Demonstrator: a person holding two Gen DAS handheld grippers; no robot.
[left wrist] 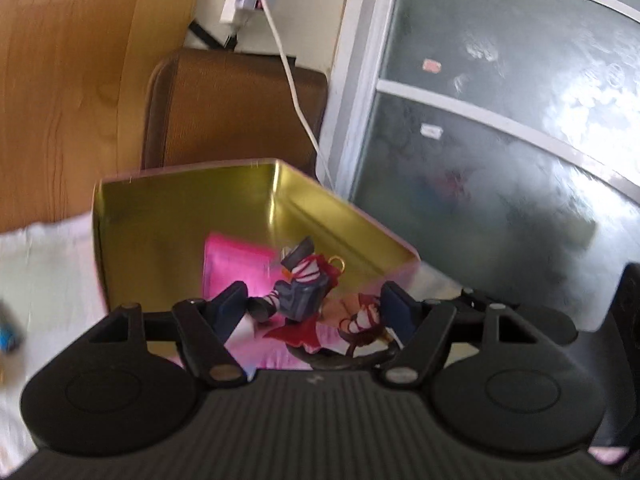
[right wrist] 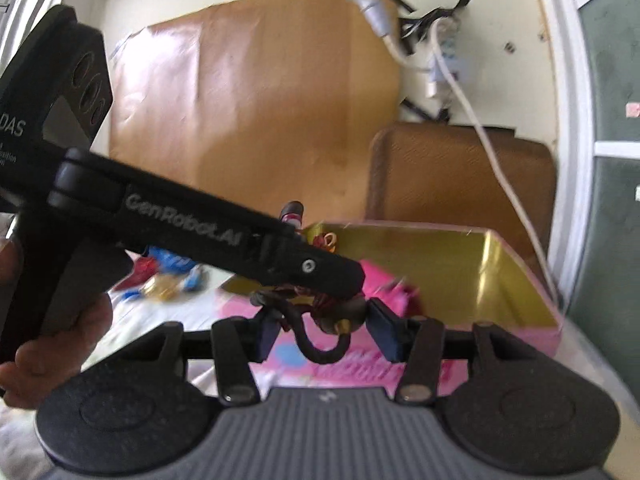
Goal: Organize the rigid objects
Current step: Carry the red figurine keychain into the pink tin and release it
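Note:
A small figurine (left wrist: 304, 288) in red, blue and white sits between the fingers of my left gripper (left wrist: 316, 308), at the near edge of a gold-lined tin box (left wrist: 180, 208) with pink outer walls. The jaws stand apart around it; I cannot tell if they grip it. A pink packet (left wrist: 232, 264) lies inside the box. In the right wrist view my right gripper (right wrist: 324, 330) is open around the figurine's dark curved base (right wrist: 320, 348), below the left gripper's body (right wrist: 240, 240). The box (right wrist: 460, 264) lies just beyond.
Several wrapped candies (right wrist: 168, 276) lie on the white cloth left of the box. A brown chair back (left wrist: 236, 108) stands behind the box, with a white cable (left wrist: 296, 96) hanging over it. A frosted glass door (left wrist: 500, 140) is to the right.

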